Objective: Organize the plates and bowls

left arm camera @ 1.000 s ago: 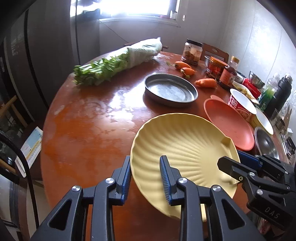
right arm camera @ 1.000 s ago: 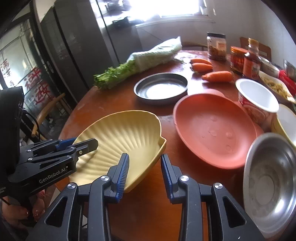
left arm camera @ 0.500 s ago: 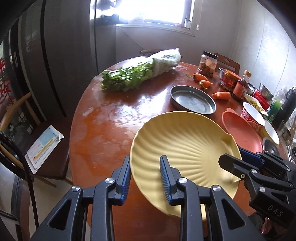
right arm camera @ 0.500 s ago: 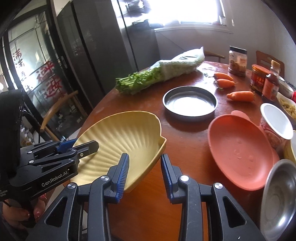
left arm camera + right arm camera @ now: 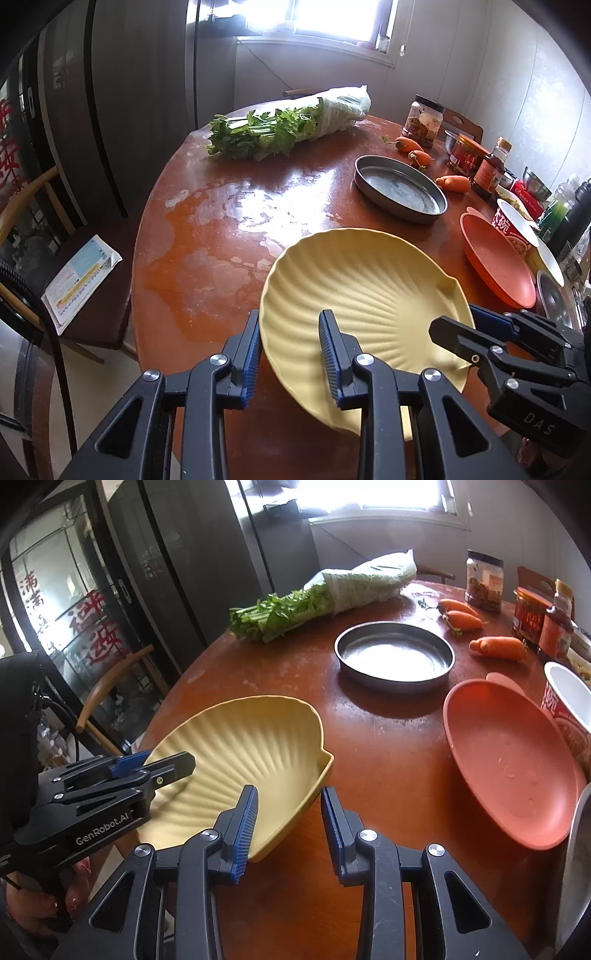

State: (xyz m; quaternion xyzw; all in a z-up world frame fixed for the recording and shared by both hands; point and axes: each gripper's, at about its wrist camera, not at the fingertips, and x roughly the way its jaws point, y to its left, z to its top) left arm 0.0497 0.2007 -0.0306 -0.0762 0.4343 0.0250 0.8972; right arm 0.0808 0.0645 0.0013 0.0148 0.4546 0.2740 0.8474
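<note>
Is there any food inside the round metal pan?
No, the round metal pan is bare inside, showing only its shiny bottom, and the carrots lie beside it on the table.

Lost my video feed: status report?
Left gripper, right gripper: both straddling yellow shell plate rim. Plate raised over table. Orange plate nearby.

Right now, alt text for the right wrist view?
Both claws straddle opposite edges of a yellow shell-shaped plate above a round wooden table: the right claw in the foreground, the left claw reaching in from the left. Behind sit a metal pan, an orange plate and carrots.
</note>
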